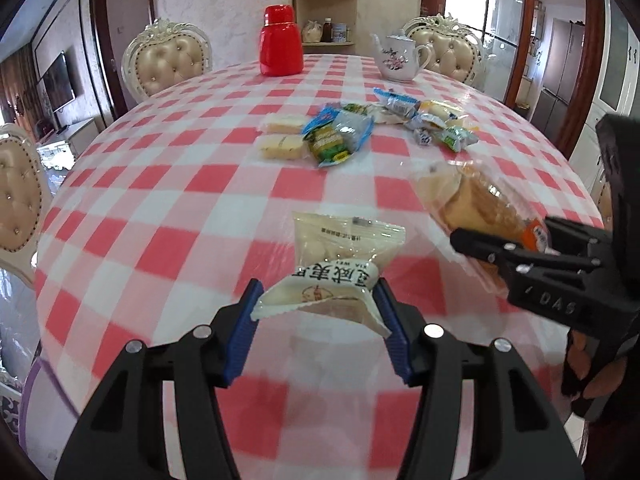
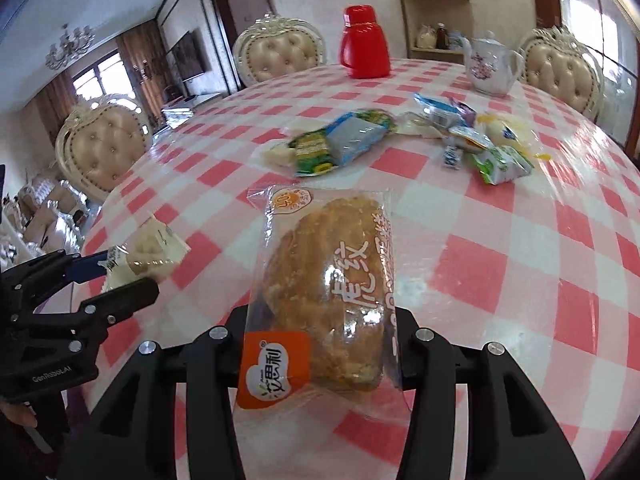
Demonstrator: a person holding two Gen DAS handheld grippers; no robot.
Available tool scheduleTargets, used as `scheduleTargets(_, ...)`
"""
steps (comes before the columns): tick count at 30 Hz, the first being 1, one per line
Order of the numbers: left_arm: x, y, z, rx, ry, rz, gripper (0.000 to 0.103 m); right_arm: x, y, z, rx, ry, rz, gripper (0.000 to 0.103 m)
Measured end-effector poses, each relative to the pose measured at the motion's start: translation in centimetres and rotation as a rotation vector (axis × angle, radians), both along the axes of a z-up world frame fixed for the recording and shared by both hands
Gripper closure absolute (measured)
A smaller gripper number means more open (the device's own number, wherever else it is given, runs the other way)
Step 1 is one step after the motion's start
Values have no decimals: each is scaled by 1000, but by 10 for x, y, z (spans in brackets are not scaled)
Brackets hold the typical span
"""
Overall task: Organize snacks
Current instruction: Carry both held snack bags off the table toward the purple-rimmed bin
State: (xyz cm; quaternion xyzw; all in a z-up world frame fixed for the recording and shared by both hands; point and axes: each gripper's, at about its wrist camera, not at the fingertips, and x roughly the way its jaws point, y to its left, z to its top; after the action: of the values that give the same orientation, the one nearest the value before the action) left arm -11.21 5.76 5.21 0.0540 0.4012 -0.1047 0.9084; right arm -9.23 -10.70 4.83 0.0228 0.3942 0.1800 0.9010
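Your left gripper [image 1: 318, 312]: blue pads clamped on a white packet [image 1: 336, 276], long axis pointing away. Your right gripper [image 2: 320, 344]: closed on a bread bag [image 2: 324, 292], lengthwise ahead. Both are off the table [image 1: 160, 208]; open cloth ahead, snack pile [image 1: 360, 128] beyond.

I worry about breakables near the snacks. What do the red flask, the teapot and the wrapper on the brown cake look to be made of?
Red flask: probably plastic, a smooth, even gloss, though coated metal is possible. Teapot: likely glazed ceramic, shiny white with a painted flower spray. Brown cake's wrapper, held in the right gripper: thin clear plastic film, crinkled and glinting, with printing on it.
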Motion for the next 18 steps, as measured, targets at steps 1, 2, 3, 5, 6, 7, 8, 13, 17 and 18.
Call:
scheduleTargets(1, -4, 6, -1, 5, 2, 8, 46, -2, 4, 1, -2, -3, 8, 56)
scheduleTargets(2, -8, 12, -2, 7, 6, 15, 46, -5, 9, 2, -5, -7, 19, 56)
scheduleTargets(3, -12, 18, -4, 7, 10, 22, 46, -9, 15, 4, -9, -10, 35, 56)
scheduleTargets(5, -22, 33, -6, 7, 19, 45, 46, -15, 30, 6, -15, -15, 68, 56)
scheduleTargets(6, -27, 41, -7, 9, 20, 54, 46, -18, 36, 6, -20, -16, 79, 56)
scheduleTargets(7, -31, 46, -8, 10, 21, 62, 46, -21, 44, 7, -26, -18, 97, 56)
scheduleTargets(8, -36, 53, -9, 11, 22, 72, 46, -23, 49, 8, -29, -19, 108, 56)
scheduleTargets(13, -58, 85, -8, 7, 17, 115, 46, -37, 89, 11, -50, -28, 191, 56)
scheduleTargets(17, -76, 111, -5, 7, 13, 147, 46, -49, 123, 12, -61, -31, 262, 56)
scheduleTargets(18, -81, 119, -5, 11, 12, 156, 46, -53, 133, 12, -67, -33, 283, 56)
